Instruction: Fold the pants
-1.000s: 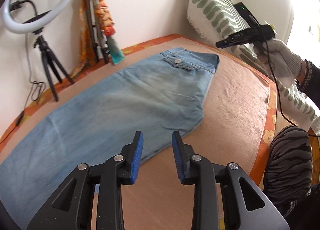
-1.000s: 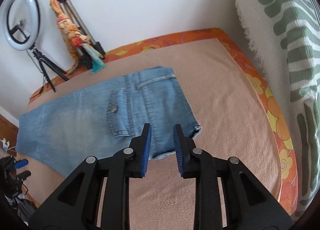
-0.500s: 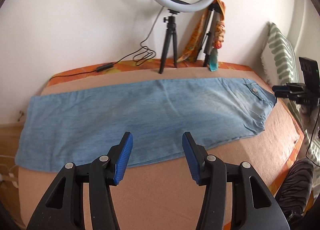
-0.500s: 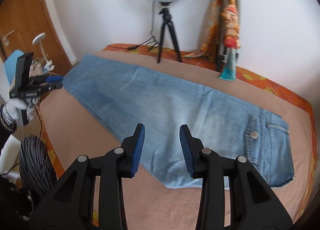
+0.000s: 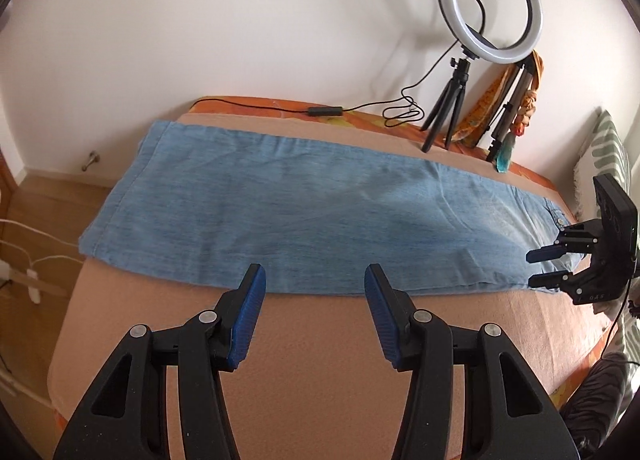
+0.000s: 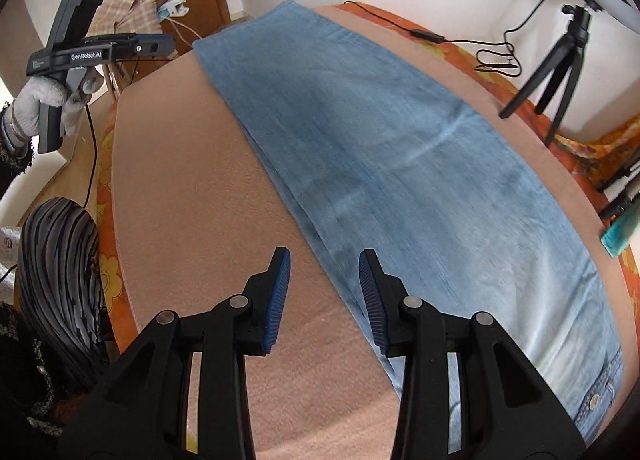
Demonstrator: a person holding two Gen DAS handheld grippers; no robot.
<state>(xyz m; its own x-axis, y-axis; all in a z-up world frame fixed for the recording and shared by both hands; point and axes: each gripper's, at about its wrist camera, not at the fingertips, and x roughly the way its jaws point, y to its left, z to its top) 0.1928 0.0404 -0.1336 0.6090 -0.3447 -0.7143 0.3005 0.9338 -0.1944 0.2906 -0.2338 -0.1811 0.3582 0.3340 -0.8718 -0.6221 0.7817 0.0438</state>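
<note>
Light blue jeans (image 5: 304,212) lie flat, folded lengthwise, along the peach bed cover (image 5: 320,348); leg hems at the left, waist with a pocket button at the right. My left gripper (image 5: 314,300) is open and empty, just in front of the jeans' near edge. My right gripper (image 5: 546,268) is seen at the right, open, over the waist end. In the right wrist view the jeans (image 6: 400,148) run from far left to near right, and my right gripper (image 6: 323,284) is open above their near edge. The left gripper (image 6: 160,46) is held up at far left.
A ring light on a tripod (image 5: 492,8) and a second tripod with orange cloth (image 5: 516,100) stand at the wall behind the bed. A cable (image 5: 360,110) lies along the far edge. A green patterned pillow (image 5: 608,148) is at right. My striped knee (image 6: 60,268) is by the bed's edge.
Both views swung left along the jeans. The left gripper opened wider and faces the leg end. The right gripper came down close over the near edge by the waist.
</note>
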